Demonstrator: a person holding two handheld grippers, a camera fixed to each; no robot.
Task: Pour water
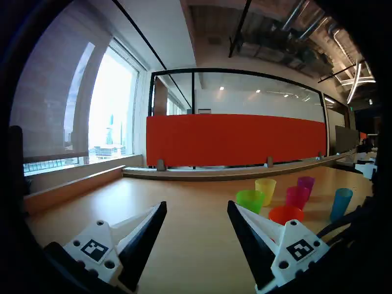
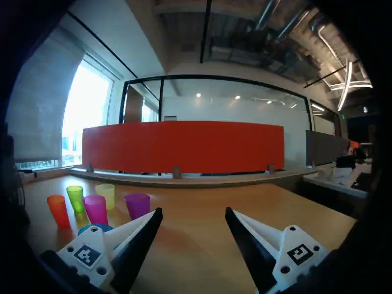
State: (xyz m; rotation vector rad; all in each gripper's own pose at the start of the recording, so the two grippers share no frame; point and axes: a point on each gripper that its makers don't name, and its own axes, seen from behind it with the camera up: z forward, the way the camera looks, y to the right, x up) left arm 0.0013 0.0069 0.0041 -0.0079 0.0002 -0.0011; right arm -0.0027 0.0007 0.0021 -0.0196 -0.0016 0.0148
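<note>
Several plastic cups stand on the wooden table. In the left gripper view they sit to the right: a green cup, a yellow cup, an orange cup, a pink cup, a purple cup and a blue cup. My left gripper is open with nothing between its fingers, left of the cups. In the right gripper view the cups are at the left: orange cup, green cup, pink cup, yellow cup, purple cup, and a blue cup's rim behind the left finger. My right gripper is open and holds nothing.
A red divider panel runs along the table's far edge, with a glass wall behind it. Windows line the left side. More desks with objects stand at the far right.
</note>
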